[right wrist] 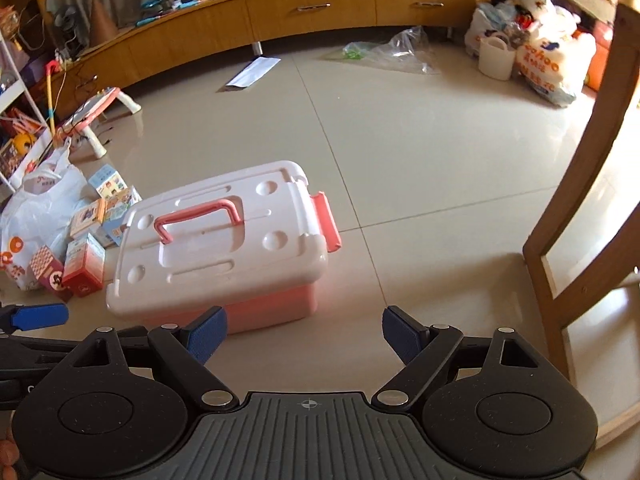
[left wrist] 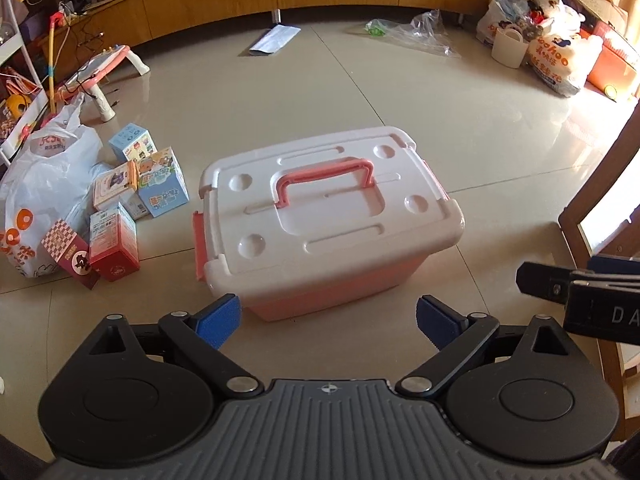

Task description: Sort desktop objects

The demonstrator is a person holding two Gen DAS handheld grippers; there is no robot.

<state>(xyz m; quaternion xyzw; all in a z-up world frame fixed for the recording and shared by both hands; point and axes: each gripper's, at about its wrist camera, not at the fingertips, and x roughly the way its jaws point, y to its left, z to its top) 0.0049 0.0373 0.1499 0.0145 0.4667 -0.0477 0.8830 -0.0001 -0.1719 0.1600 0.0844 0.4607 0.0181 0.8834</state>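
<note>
Tools [left wrist: 327, 320] empty above lidded box [left wrist: 332, 216]

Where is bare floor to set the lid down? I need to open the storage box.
Bare tile lies right of the pink plastic storage box with white lid, up to the wooden frame, and beyond it toward the long wooden cabinet. Its left is crowded: small cartons and a white plastic bag.

Both black claws with blue pads, left claw [left wrist: 328, 322] and right claw [right wrist: 304, 334], point steeply downward, jaws spread wide, gripping nothing.
</note>
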